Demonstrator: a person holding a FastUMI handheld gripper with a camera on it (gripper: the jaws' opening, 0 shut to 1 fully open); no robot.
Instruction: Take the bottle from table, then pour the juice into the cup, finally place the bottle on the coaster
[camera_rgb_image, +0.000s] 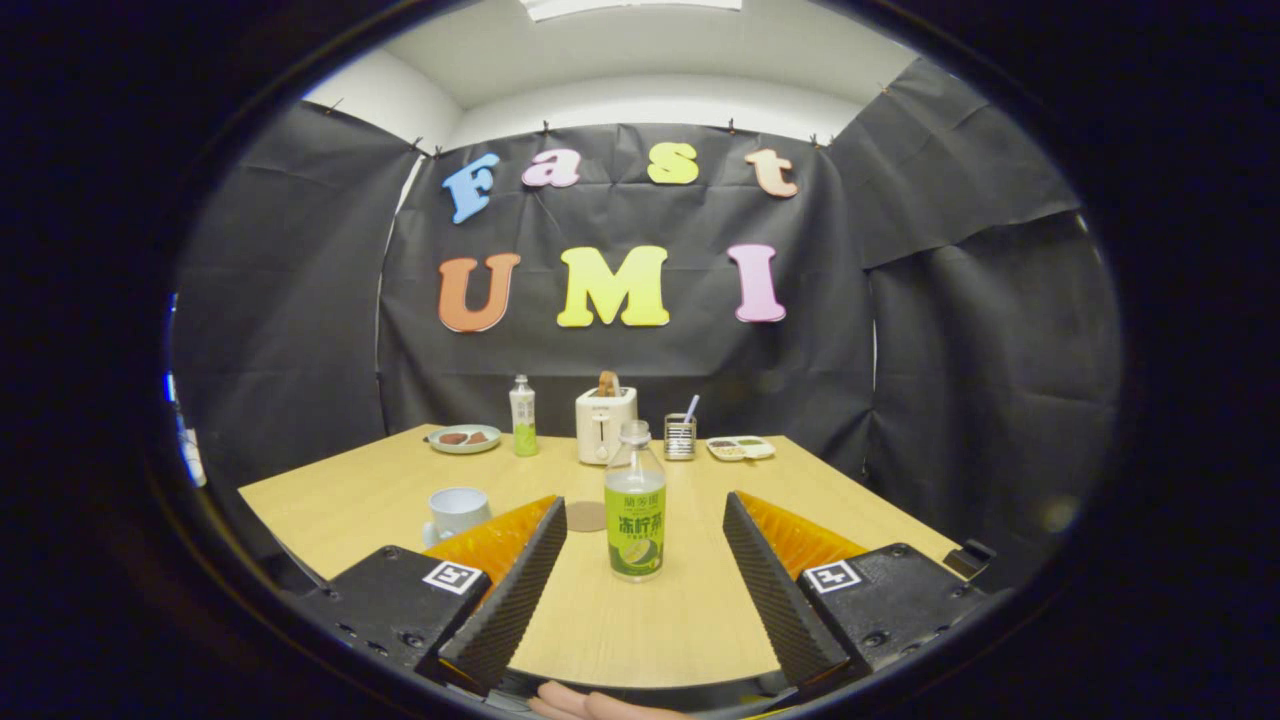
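The hand-held gripper (640, 520) sits low in the frame with its two fingers spread wide apart, gripping nothing. The bottle (635, 505) stands upright on the wooden bench (360, 495) at centre frame, between the fingers and touching neither. Just left of the bottle lies the round coaster (586, 516), partly hidden by the left finger, and further left stands the cup (457, 511). Along the bench's far edge, mid-frame, are a plate (463, 439), a second bottle (522, 416) and a toaster (605, 422).
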